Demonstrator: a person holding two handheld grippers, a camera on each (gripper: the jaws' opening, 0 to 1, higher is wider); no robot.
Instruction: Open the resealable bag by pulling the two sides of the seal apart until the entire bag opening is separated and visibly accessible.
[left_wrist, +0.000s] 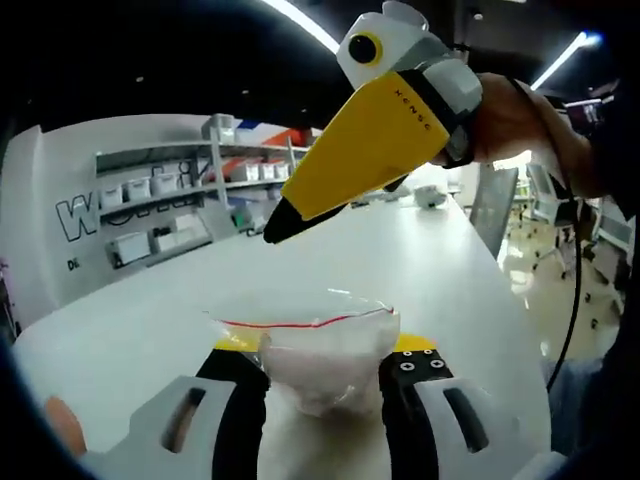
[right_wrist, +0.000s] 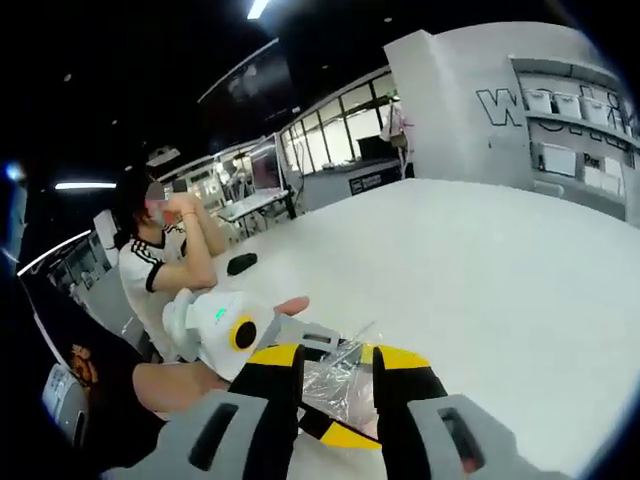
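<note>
One clear bag (left_wrist: 320, 350), two grippers: left (left_wrist: 322, 372), right (left_wrist: 372, 140).

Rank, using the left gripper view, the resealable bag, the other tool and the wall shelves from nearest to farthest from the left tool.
1. Resealable bag, between the left tool's jaws.
2. Right tool, above, over the table.
3. Wall shelves, far background, upper left.

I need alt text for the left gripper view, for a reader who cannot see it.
A clear resealable bag with a red seal line sits between the left gripper jaws, above a white table. The right gripper, yellow with a black tip, reaches in from the upper right, its tip apart from the bag. Shelves with boxes stand behind.
</note>
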